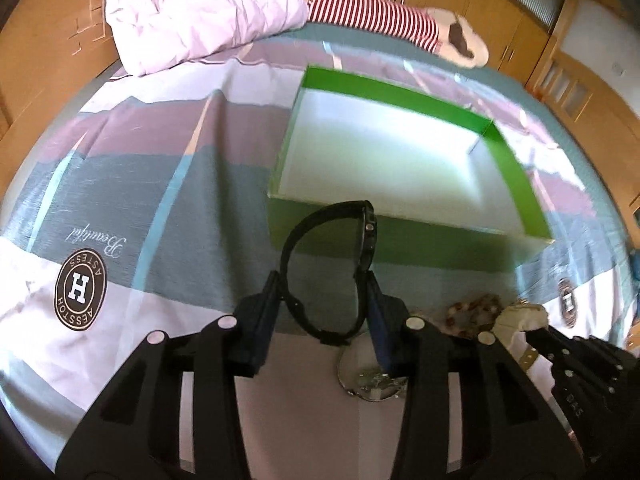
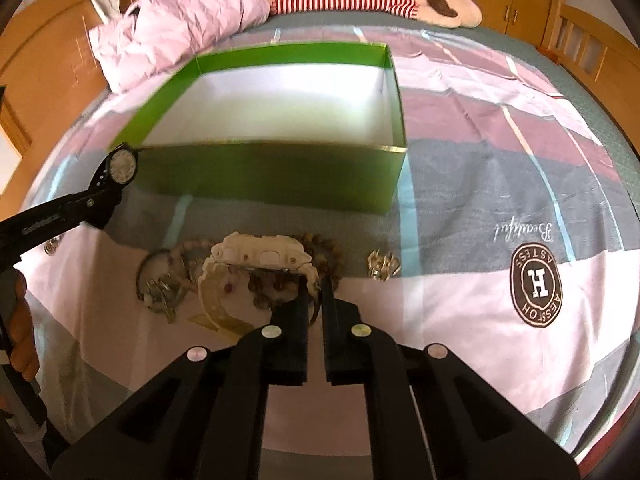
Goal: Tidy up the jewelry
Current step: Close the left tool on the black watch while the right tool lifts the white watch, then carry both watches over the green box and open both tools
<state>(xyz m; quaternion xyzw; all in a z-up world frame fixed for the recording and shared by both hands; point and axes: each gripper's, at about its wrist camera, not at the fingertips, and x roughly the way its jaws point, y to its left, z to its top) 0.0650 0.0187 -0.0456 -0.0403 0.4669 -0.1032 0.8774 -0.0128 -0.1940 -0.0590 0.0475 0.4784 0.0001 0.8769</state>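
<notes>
Box (image 1: 400, 236) lies straight ahead of my left gripper (image 1: 326, 300), whose jaws pinch the black watch (image 1: 332, 264), loop upright, near the front wall. My right gripper (image 2: 314, 286), jaws pressed together, nips the white watch (image 2: 260, 256) on the bedspread (image 2: 480, 200).

Two matte black handheld grippers, pretty chunky builds

The left gripper (image 1: 326, 300) has blue pads on its fingers and round silver pins at the linkage joints; the right gripper (image 2: 315, 300) has the same silver pins and slotted black arms.
</notes>
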